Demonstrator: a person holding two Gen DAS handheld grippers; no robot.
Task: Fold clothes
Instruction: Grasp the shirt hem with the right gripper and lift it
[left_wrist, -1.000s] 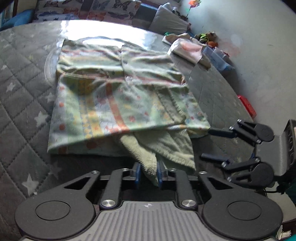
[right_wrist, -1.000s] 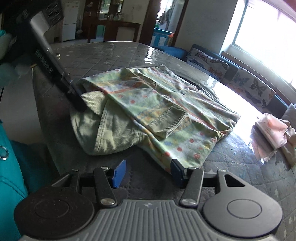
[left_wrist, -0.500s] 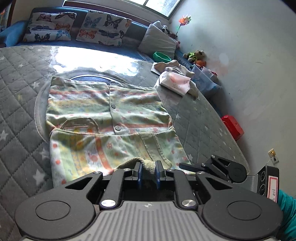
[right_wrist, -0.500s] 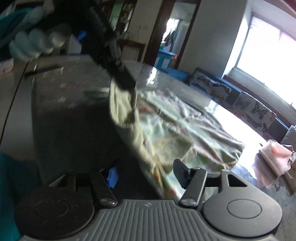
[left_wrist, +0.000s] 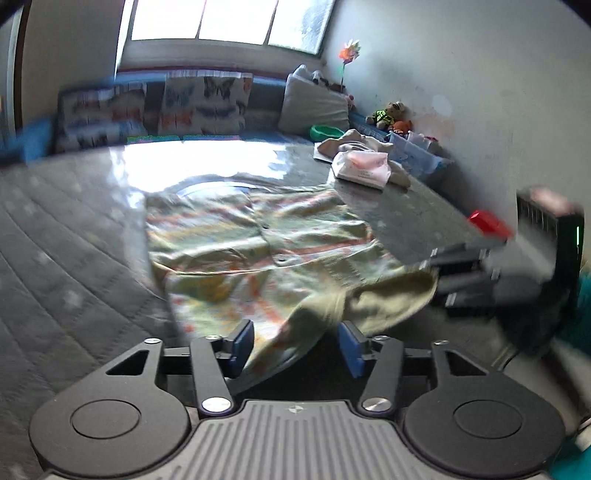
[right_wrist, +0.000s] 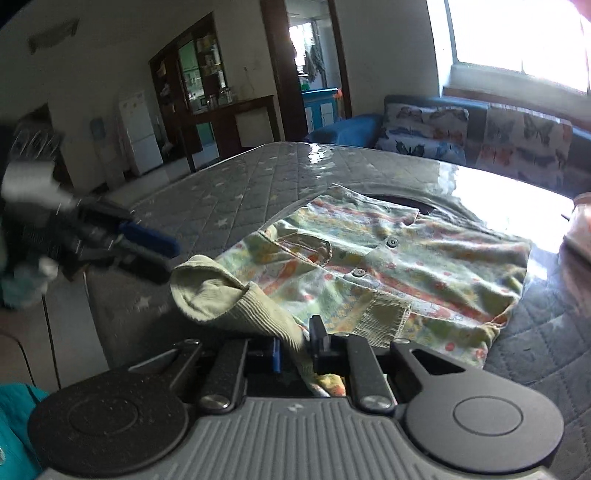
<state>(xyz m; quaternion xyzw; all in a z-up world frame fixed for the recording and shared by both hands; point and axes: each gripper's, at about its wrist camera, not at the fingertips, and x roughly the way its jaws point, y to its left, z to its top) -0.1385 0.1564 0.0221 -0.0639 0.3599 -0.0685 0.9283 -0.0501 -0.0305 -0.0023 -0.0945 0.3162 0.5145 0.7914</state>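
The pale green, pastel-printed buttoned shirt (right_wrist: 388, 258) lies spread on the grey quilted, star-patterned desk (right_wrist: 240, 192). A second ago the left tool (left_wrist: 295, 345) pinched the ribbed green sleeve end (right_wrist: 236, 302) while the right tool (right_wrist: 293, 349) stood spread; now the left tool's blue pads are apart, cloth passing loosely between them, and the right tool is pressed onto that sleeve. The sleeve has thus changed hands, probably so it can be drawn across the body for a fold.
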